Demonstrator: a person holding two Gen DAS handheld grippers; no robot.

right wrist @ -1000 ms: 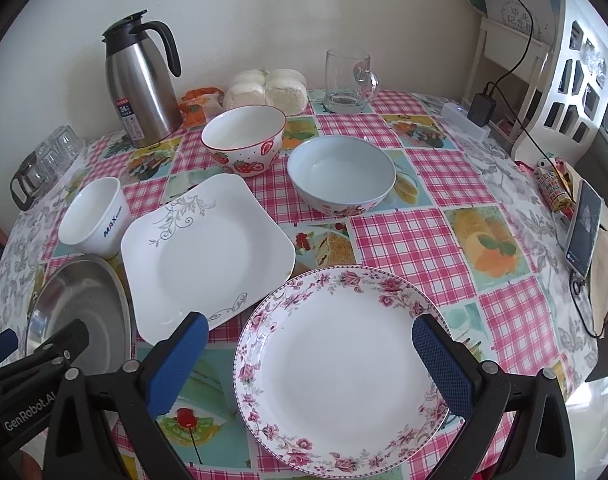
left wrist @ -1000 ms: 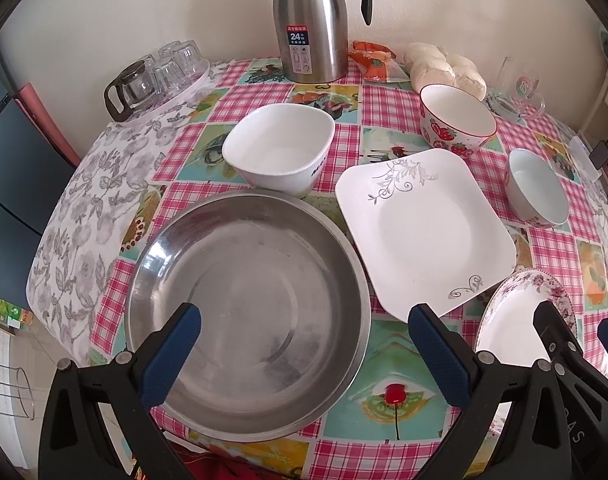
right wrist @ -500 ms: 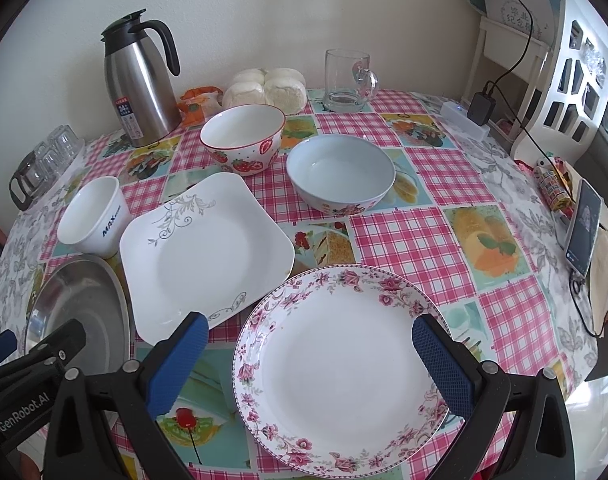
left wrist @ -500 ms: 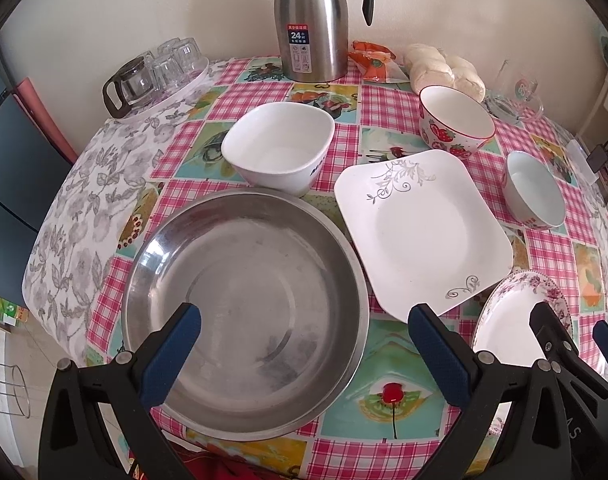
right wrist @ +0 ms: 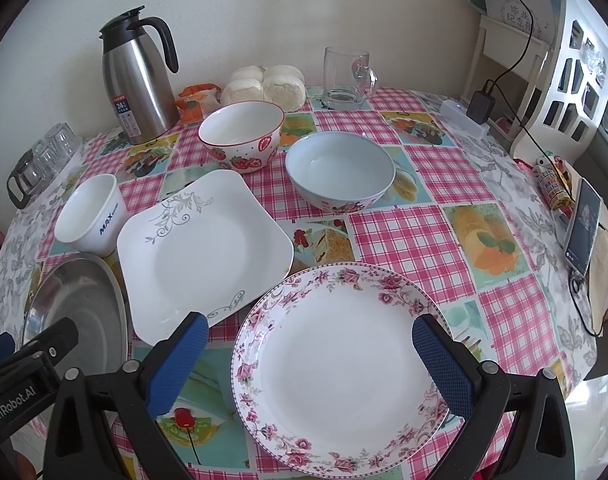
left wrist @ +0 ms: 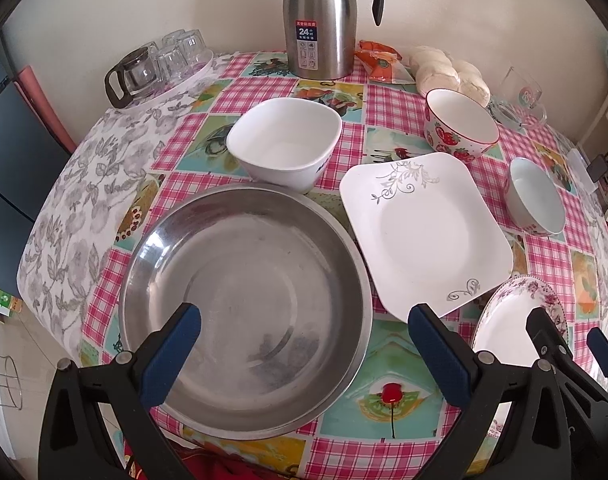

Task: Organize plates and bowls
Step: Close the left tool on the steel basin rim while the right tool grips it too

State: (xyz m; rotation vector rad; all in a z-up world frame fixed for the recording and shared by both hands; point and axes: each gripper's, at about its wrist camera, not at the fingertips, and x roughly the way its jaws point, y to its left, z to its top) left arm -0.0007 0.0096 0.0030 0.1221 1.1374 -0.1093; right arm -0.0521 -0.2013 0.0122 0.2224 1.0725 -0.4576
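Grippers (left wrist: 304, 340) (right wrist: 310, 350) unmoved, jaws wide, dishes unchanged

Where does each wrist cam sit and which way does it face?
Left wrist: on the open left gripper, looking down over the steel basin; right gripper shows at the edge.
Right wrist: on the open right gripper, over the floral plate; left gripper's finger shows lower left.
Shared: square plate, thermos.
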